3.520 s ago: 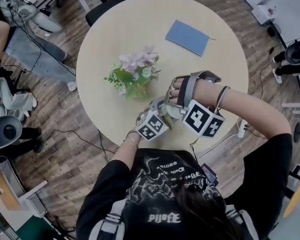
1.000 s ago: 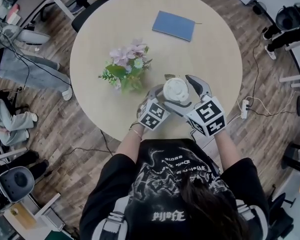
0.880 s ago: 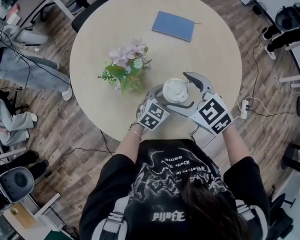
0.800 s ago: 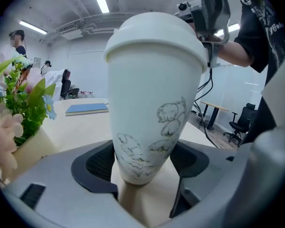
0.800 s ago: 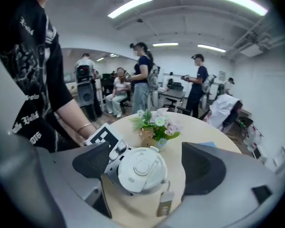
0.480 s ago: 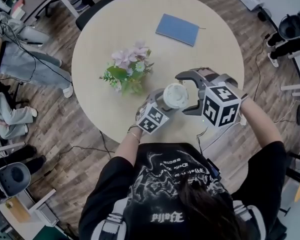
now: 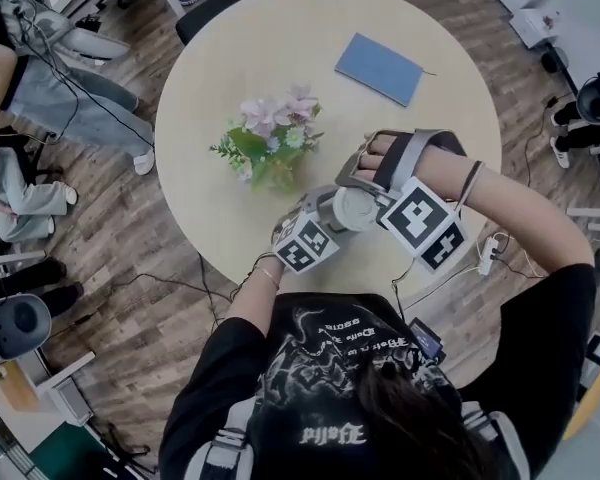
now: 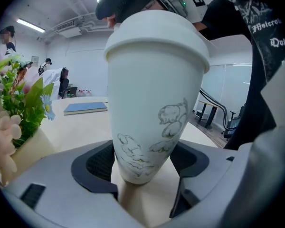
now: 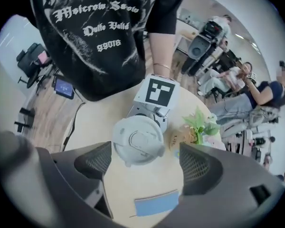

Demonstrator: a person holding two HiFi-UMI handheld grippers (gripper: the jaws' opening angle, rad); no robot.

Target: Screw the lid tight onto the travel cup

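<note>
white cartoon-printed travel cup (image 8: 152,103) with round white plastic lid (image 9: 137,140) on
left gripper (image 8: 145,171) fingers clamped on cup base; right gripper (image 9: 145,163) fingers apart above lid, seemingly not touching

Round pale table (image 7: 230,78) set on wood-plank floor (image 7: 110,258); black chair (image 7: 215,6) placed at far edge; ceiling strip light (image 8: 30,25) lit.

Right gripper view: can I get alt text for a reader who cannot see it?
Looking down between the right gripper's open jaws at the white lid on the travel cup, which the left gripper holds on a round table. A blue notebook, a flower bunch and the person's black T-shirt surround it.
</note>
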